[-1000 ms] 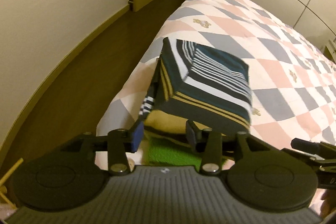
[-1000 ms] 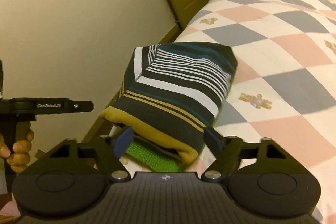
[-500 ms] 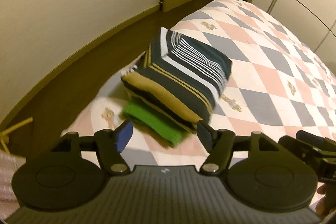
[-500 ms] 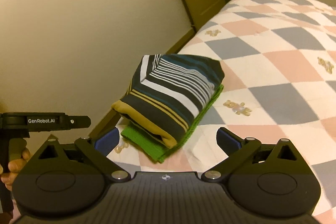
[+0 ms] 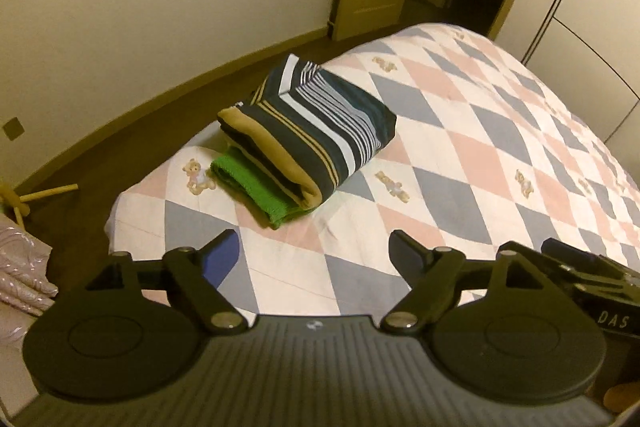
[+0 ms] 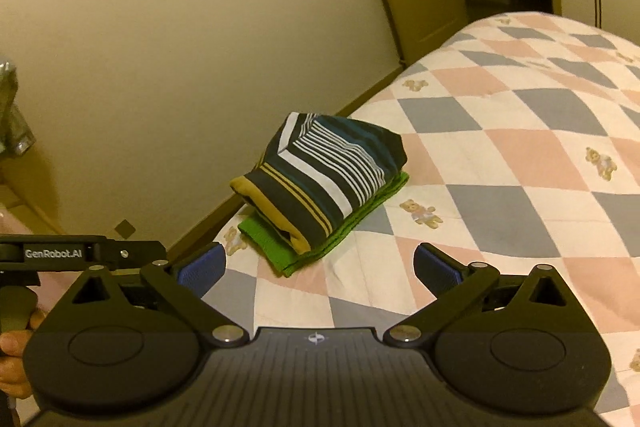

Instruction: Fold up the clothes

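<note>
Clothes lie folded near the bed (image 5: 500, 155) corner: striped shirt (image 5: 316, 131) atop green garment (image 5: 256, 187). Left hand-held gripper (image 5: 312, 253) and right hand-held gripper (image 6: 320, 263) hover apart from them, both spread wide, holding nothing.

My left gripper (image 5: 314, 255) is matte black — two round discs flank a ribbed grey centre plate, with silver screws at the linkage pivots and one blue finger pad (image 5: 219, 261). My right gripper (image 6: 318, 267) has the same build, blue ribbed pads on both fingers (image 6: 434, 269). White lettering reads "GenRobot.AI" on one body, "DAS" on the other. Bare skin of my left hand (image 6: 14, 359) shows.
</note>
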Available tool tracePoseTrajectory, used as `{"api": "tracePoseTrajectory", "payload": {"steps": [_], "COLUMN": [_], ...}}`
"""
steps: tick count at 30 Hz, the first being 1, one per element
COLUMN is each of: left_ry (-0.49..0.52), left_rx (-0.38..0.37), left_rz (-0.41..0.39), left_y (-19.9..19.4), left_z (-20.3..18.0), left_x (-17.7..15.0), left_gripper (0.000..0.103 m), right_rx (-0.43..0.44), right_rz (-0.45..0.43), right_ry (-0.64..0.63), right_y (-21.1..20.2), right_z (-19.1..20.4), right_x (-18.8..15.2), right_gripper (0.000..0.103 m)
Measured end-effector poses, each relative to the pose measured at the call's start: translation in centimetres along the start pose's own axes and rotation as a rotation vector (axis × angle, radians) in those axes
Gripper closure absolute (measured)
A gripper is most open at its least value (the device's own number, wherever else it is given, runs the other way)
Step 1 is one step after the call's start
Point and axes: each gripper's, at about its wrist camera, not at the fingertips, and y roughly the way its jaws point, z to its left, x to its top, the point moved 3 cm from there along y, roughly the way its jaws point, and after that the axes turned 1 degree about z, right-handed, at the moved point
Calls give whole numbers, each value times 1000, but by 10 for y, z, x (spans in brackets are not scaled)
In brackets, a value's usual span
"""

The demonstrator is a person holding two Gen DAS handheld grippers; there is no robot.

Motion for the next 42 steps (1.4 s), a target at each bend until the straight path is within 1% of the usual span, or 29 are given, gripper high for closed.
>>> {"api": "tracePoseTrajectory", "payload": {"steps": [7,10,12,14,20,25,32,39,42], "left_ry": [0,8,11,12,2,-12,-43,-64,-62], "left_rx": [70,111,134,152,200,202,200,266,258], "left_rz": [-46,-66,-81,-91,-102,-114,-127,-146,-135], "left_y": [-27,-37,-41,-45,-51,-55,-58,-60,-59], "left_z": [-25,-33,-37,-39,-41,-40,-36,-35,-38], "left_x": [-16,-23,-25,-28,-35,-40,-47,-50,-50], "left_gripper": [15,9,3,1,1,1,1,1,1], "right_rx": [32,43,44,49,63,63,27,5,-1], "right_rz": [-16,-22,-25,-31,-30,-6,28,47,40], "right_ry": [-34,-40,-45,-52,-59,-76,-106,-133,-141], "right_y": [-33,-42,-46,-49,-54,-53,-49,-47,-47], "right_z": [-8,-11,-13,-14,-15,-13,-6,0,2], "right_x": [-3,-3,-2,-1,1,1,0,1,2], "right_gripper": [0,0,0,0,0,0,0,0,0]}}
